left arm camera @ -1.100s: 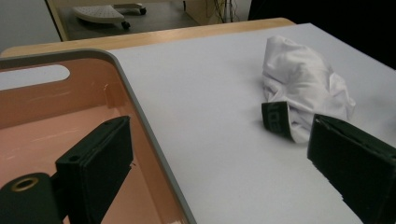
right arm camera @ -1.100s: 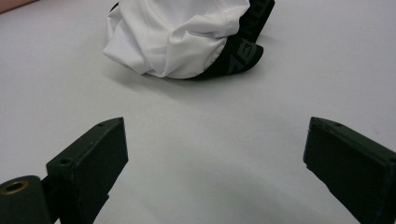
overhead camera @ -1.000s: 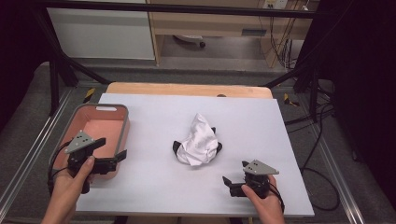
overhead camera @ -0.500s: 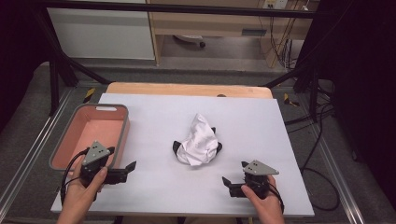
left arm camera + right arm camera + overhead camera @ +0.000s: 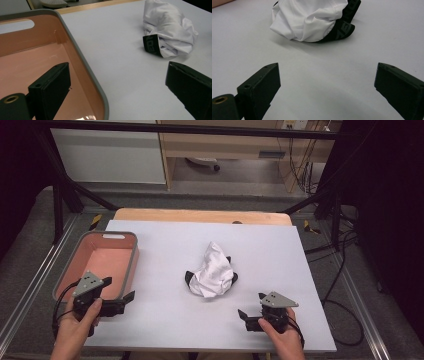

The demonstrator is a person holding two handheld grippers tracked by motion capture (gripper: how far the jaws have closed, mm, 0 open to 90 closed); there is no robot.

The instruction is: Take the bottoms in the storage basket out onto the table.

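Observation:
A crumpled white garment with black trim lies in the middle of the white table. It also shows far right in the left gripper view and straight ahead in the right gripper view. My left gripper is open at the near right corner of the pink basket. One of its jaws hangs over the basket's inside, the other over the table, astride the grey rim. My right gripper is open and empty, low over the table in front of the garment.
The basket holds nothing that I can see and takes up the table's left side. A wooden strip runs along the far edge. Bare white surface lies around the garment. Black frame legs and cables stand beyond the table's right side.
My left gripper has come back toward the person, from over the basket's middle to its near right corner. The right gripper and the garment have stayed put.

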